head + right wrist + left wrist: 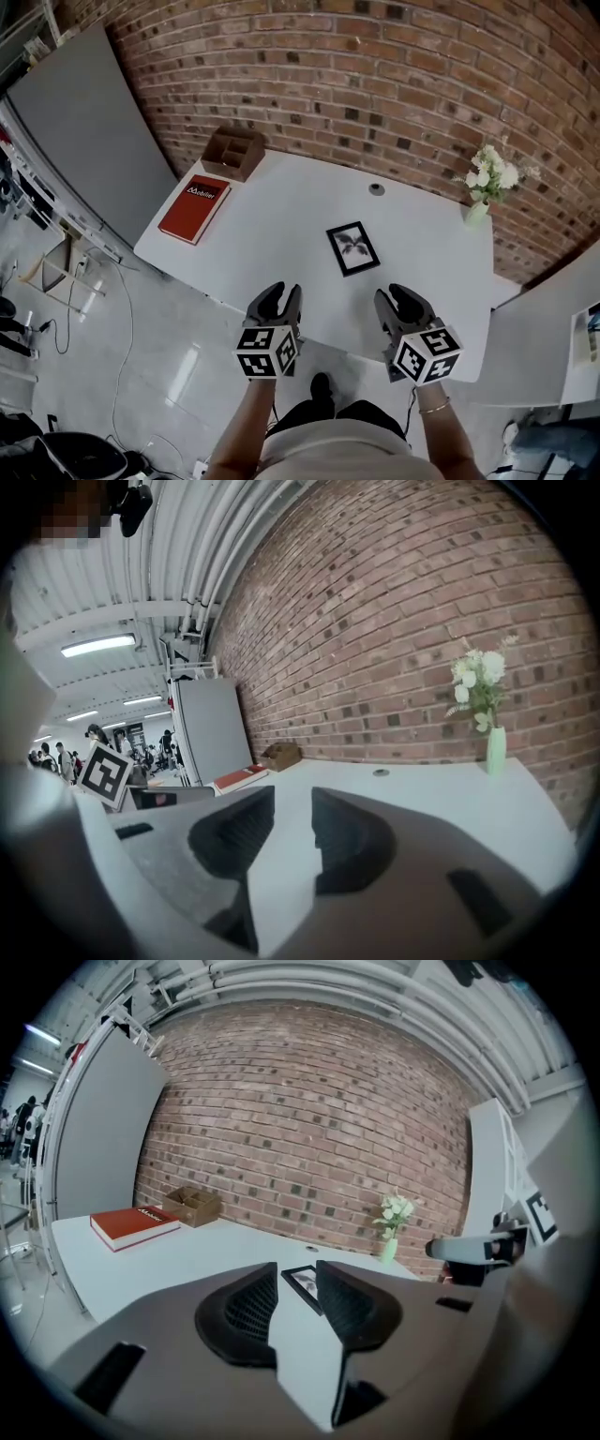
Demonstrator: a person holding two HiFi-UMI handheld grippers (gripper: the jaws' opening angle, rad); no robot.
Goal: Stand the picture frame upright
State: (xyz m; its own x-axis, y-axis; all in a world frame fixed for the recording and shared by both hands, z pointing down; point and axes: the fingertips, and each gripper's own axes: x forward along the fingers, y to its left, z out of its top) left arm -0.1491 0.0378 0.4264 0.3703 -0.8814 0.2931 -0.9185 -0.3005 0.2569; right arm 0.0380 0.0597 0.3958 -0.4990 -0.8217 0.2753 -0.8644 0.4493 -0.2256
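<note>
A small black picture frame (352,248) lies flat on the white table (281,216), near its middle. Between the left jaws, the left gripper view shows the picture frame (302,1281) farther off. My left gripper (279,298) hovers at the table's near edge, left of the frame and short of it, jaws open with nothing between them. My right gripper (400,305) hangs at the near edge to the frame's right, open and empty too. The right gripper view looks over bare tabletop; the frame does not show there.
A red book (194,207) and a wooden compartment box (233,152) sit at the table's far left. A pale green vase of white flowers (487,187) stands at the far right by the brick wall. A small round grommet (376,189) lies behind the frame.
</note>
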